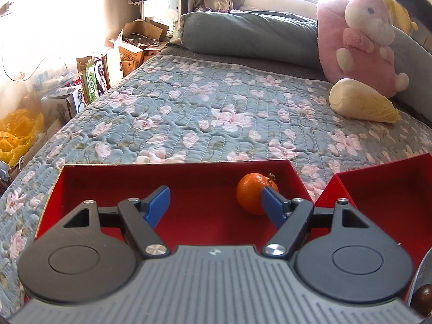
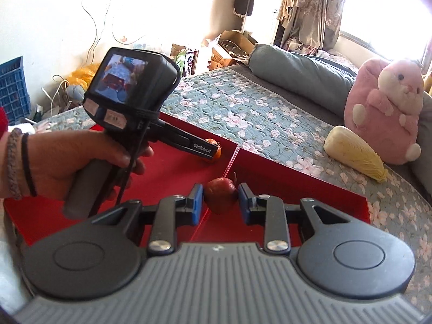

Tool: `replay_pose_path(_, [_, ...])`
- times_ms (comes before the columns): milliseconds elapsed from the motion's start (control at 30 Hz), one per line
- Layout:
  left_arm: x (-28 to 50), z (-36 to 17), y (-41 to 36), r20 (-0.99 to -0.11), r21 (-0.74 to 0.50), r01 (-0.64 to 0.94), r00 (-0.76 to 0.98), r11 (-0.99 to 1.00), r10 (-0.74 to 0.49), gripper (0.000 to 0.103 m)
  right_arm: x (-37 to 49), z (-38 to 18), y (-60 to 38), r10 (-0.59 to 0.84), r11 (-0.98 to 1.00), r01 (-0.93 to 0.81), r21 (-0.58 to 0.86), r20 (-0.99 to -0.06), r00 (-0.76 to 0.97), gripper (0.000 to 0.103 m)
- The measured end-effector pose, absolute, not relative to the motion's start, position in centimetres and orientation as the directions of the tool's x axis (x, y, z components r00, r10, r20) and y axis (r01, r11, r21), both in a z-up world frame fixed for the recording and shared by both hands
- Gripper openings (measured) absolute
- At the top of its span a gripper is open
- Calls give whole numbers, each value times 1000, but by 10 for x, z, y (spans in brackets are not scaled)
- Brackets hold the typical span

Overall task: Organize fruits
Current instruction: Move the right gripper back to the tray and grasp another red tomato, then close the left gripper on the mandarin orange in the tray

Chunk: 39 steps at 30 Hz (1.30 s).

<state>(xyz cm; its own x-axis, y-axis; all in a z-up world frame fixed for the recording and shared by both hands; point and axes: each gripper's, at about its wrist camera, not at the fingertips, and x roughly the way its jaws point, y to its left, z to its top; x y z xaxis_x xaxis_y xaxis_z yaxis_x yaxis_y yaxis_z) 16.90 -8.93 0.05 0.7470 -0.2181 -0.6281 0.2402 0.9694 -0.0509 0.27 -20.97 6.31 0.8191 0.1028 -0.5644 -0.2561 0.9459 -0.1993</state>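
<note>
Two red boxes lie side by side on the bed. In the left wrist view, an orange tangerine (image 1: pixel 251 195) rests on the floor of the left red box (image 1: pixel 135 174). My left gripper (image 1: pixel 213 202) is open and empty above that box, its right fingertip just in front of the tangerine. In the right wrist view, my right gripper (image 2: pixel 220 198) is shut on a dark red fruit (image 2: pixel 220 198) with a stem, held above the seam between the left box and the right red box (image 2: pixel 310 189). The tangerine (image 2: pixel 216 152) shows past the left gripper's body.
The boxes sit on a floral quilted bedspread (image 1: pixel 202 108). A cream cabbage-shaped plush (image 1: pixel 361 102) and a pink rabbit plush (image 1: pixel 361 35) lie at the back right. A grey pillow (image 1: pixel 243 35) is at the head. Cardboard boxes (image 1: pixel 135 46) clutter the floor to the left.
</note>
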Motion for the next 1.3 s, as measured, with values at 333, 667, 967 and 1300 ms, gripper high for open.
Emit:
replay_pose_path(333, [165,-17,-108,-664,-16,318,706,948,-248,77,4,68,-212,127,957,-246,-155,-538,833,32])
replay_pose_path(667, [180,-23,-113,-650,12,326,721,945,-240,70,1,69,-216,137,958,-250,-140,-544,828,32])
replay_pose_path(967, [174,-21,-117,-643,2,374,711,927,-286,46,-4,63,-213,144,961,-250,-116,-563,814,32])
replay_pose_path(1300, [161,-16,-99,-672,-35,319,694,947,-259,46,-22,66,-219,138,970,-227,-86,-571,809,32])
